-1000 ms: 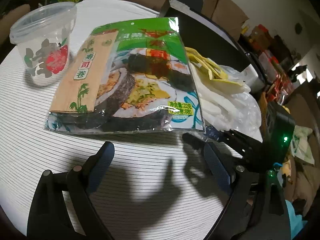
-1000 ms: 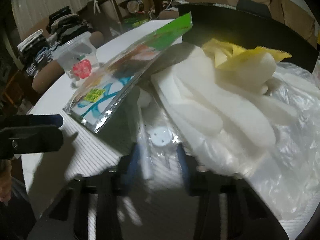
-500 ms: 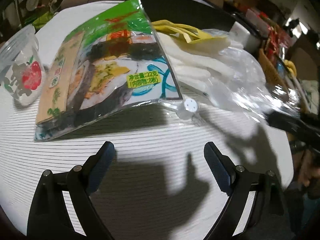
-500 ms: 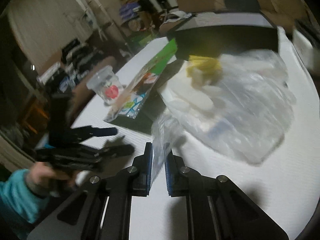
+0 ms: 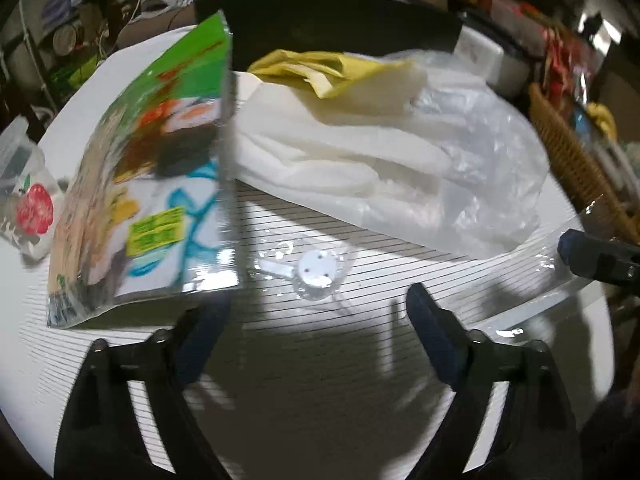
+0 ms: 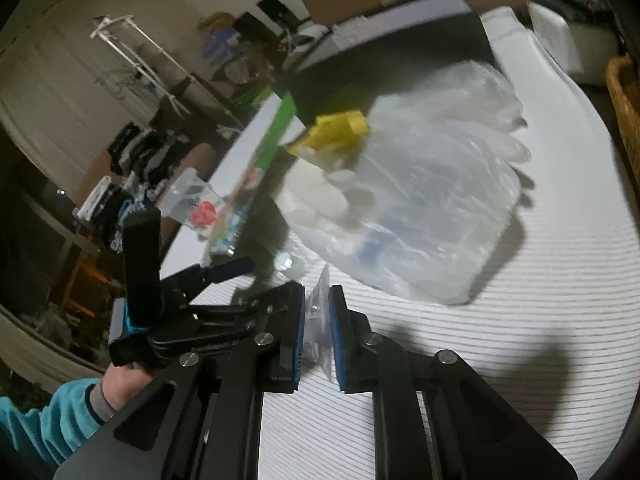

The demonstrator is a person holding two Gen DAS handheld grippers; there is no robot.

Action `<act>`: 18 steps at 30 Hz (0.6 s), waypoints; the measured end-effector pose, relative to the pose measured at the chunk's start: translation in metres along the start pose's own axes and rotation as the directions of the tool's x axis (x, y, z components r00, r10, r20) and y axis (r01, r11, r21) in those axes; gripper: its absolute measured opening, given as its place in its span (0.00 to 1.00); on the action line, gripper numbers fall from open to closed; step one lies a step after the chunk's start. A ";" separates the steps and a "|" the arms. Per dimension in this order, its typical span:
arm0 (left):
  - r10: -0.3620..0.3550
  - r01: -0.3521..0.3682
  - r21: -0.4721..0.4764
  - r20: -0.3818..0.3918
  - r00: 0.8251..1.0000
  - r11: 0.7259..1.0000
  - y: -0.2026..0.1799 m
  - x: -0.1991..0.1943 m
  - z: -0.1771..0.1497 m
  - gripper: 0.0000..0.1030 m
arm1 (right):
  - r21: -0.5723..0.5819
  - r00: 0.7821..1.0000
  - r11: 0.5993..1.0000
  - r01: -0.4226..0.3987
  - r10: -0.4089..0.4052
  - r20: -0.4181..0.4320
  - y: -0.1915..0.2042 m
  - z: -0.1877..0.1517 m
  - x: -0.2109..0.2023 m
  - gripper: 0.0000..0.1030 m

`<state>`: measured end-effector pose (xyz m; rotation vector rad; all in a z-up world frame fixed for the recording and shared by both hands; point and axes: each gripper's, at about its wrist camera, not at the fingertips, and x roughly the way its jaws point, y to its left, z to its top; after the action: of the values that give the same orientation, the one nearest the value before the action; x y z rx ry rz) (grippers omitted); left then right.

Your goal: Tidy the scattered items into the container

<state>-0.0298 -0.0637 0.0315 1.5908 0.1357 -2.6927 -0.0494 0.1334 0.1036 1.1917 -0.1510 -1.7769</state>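
My left gripper is open and empty above the striped white table. Just ahead of it lies a small clear packet holding a white round part. A sushi-roll packet leans at the left, and white gloves in a clear bag with a yellow cloth lie behind. My right gripper is shut on the edge of the clear plastic packet. The gloves bag lies beyond it. The black container stands at the back.
A clear plastic cup with a red print stands at the table's left edge. A wicker basket and a white box sit at the right. The left gripper and hand also show in the right wrist view.
The left gripper has swung right and closer, so the small clear packet now lies between its fingers. The right gripper has pulled back and up, still shut on the plastic.
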 end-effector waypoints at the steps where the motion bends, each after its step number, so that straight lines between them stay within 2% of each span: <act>1: -0.005 0.005 -0.003 -0.009 1.000 1.000 -0.003 0.003 0.002 0.61 | 0.004 1.000 1.000 0.003 -0.003 -0.007 -0.002 -0.001 0.001 0.13; 4: -0.004 0.004 -0.007 -0.026 1.000 1.000 -0.011 0.011 0.004 0.57 | 0.036 1.000 0.999 -0.008 0.009 -0.028 -0.011 -0.005 0.004 0.14; 6: 0.008 -0.008 0.000 -0.027 1.000 1.000 -0.017 0.014 0.006 0.50 | 0.053 0.999 0.998 -0.018 0.020 -0.038 -0.015 -0.006 0.007 0.14; 11: 0.045 -0.044 0.014 -0.022 0.999 0.999 -0.022 0.022 0.010 0.50 | 0.072 0.998 0.997 -0.030 0.034 -0.053 -0.021 -0.011 0.010 0.15; 13: 0.055 -0.055 0.009 -0.006 0.998 0.998 -0.022 0.023 0.011 0.35 | 0.073 0.998 0.996 -0.045 0.049 -0.048 -0.021 -0.012 0.010 0.15; 15: 0.024 -0.024 -0.009 -0.002 1.000 1.000 -0.019 0.020 0.012 0.21 | 0.068 0.998 0.996 -0.051 0.053 -0.031 -0.019 -0.012 0.007 0.11; 18: -0.101 0.103 -0.067 0.024 0.995 0.992 -0.004 0.004 0.015 0.14 | 0.047 0.998 0.997 -0.059 0.059 0.000 -0.015 -0.010 -0.001 0.09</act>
<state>-0.0454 -0.0604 0.0353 1.5794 0.3130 -2.7459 -0.0508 0.1456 0.0908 1.2102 -0.2261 -1.7295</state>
